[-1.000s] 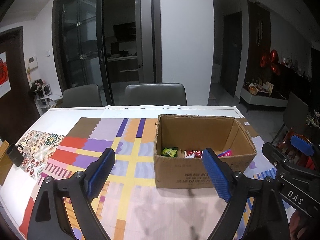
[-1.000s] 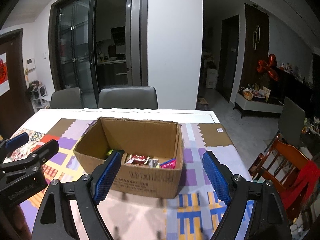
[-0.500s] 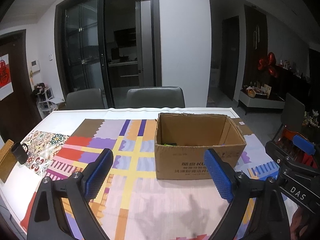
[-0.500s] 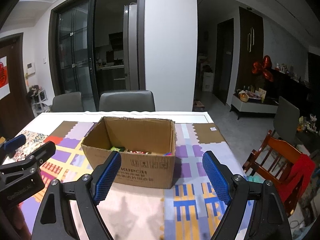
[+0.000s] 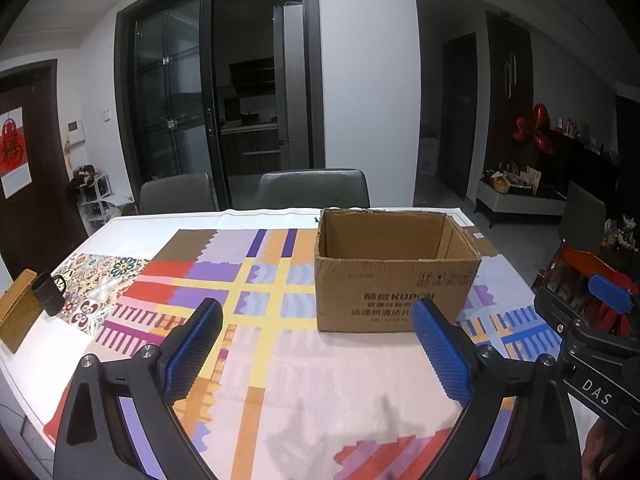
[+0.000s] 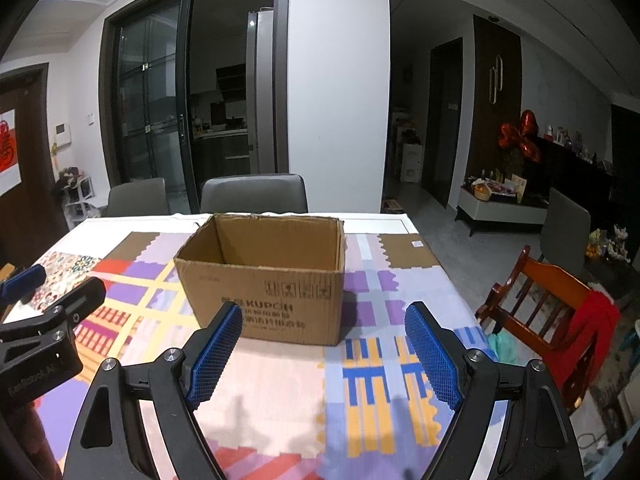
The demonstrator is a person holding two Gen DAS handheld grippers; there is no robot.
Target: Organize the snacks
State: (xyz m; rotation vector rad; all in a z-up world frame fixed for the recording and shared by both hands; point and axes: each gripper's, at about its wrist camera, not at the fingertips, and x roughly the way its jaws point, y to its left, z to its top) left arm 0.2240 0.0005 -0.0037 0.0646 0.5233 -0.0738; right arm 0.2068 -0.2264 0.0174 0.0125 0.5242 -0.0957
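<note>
An open brown cardboard box (image 5: 394, 292) (image 6: 272, 292) stands on the patterned tablecloth, printed text on its near wall. From this low angle its walls hide whatever lies inside. My left gripper (image 5: 320, 340) hovers over the cloth in front of the box, its jaws still opening, with nothing between the blue pads. My right gripper (image 6: 324, 344) is likewise short of the box, open and empty. Each gripper shows at the edge of the other's view: the right one (image 5: 592, 344) and the left one (image 6: 44, 320).
A tablecloth (image 5: 256, 320) in many colours covers the table. At the left edge lie a dark cup (image 5: 48, 294) and a woven mat (image 5: 18, 308). Two grey chairs (image 5: 314, 188) stand behind the table, and a wooden chair with red cloth (image 6: 560, 312) is at the right.
Both grippers have drawn back from the box, so it looks smaller and the snack packets inside have dropped out of sight behind its near wall. The left jaws have widened slightly.
</note>
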